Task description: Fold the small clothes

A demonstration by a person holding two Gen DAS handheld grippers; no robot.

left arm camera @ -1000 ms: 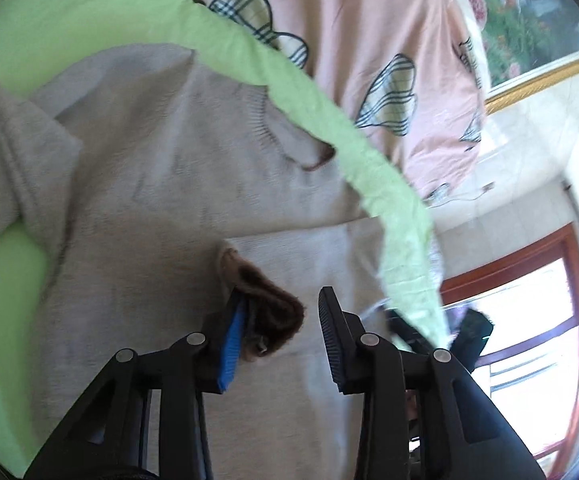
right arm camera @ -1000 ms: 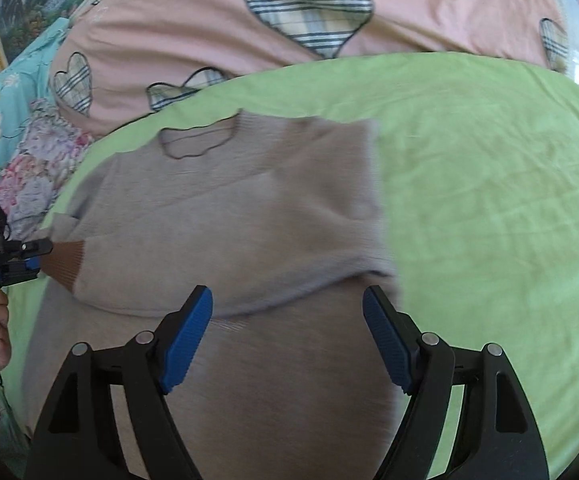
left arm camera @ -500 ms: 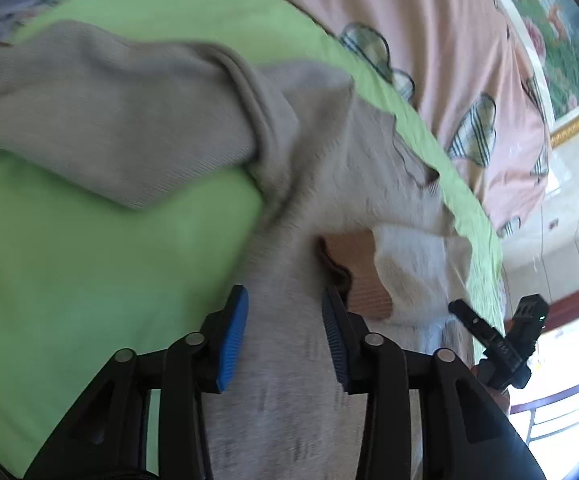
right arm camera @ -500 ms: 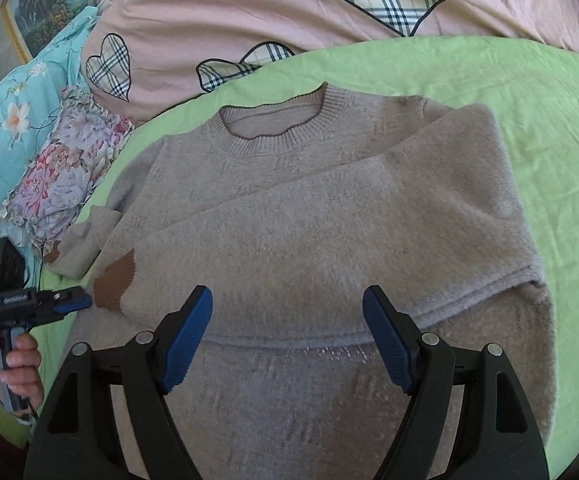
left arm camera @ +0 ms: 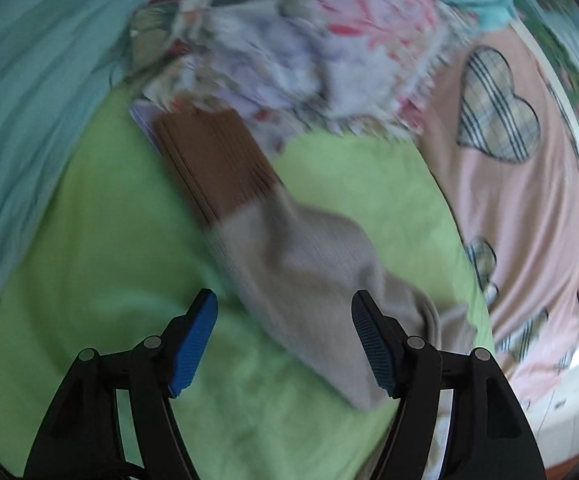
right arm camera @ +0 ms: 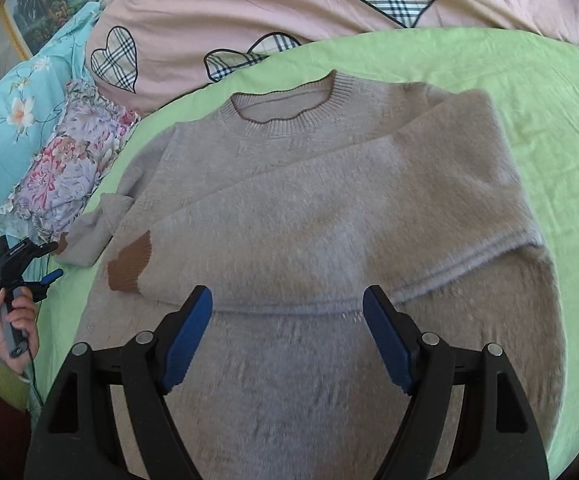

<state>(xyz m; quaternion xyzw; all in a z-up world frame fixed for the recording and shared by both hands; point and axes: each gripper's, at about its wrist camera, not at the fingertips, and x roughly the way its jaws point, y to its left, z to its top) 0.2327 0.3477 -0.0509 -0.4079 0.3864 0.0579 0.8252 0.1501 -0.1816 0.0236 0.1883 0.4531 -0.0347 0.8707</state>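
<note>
A beige knit sweater (right arm camera: 329, 220) lies flat on the green sheet (right arm camera: 549, 100), collar away from me. One sleeve is folded across the chest, its brown cuff (right arm camera: 129, 266) at the left. The other sleeve (left arm camera: 309, 272) lies out to the side with its brown cuff (left arm camera: 213, 160) far from the jaws. My left gripper (left arm camera: 283, 340) is open and empty, jaws either side of that sleeve, just above it; it also shows in the right wrist view (right arm camera: 47, 262). My right gripper (right arm camera: 287, 340) is open and empty over the sweater's lower body.
A pink quilt with plaid hearts (right arm camera: 249, 12) lies beyond the sweater. A floral pillow (right arm camera: 69, 168) and a turquoise floral cover (right arm camera: 5, 120) lie at the left. A framed picture (right arm camera: 45, 4) hangs at the back left.
My left gripper let go of the folded sleeve's cuff, swung left to the other sleeve and opened wider. My right gripper pulled back a little, still open.
</note>
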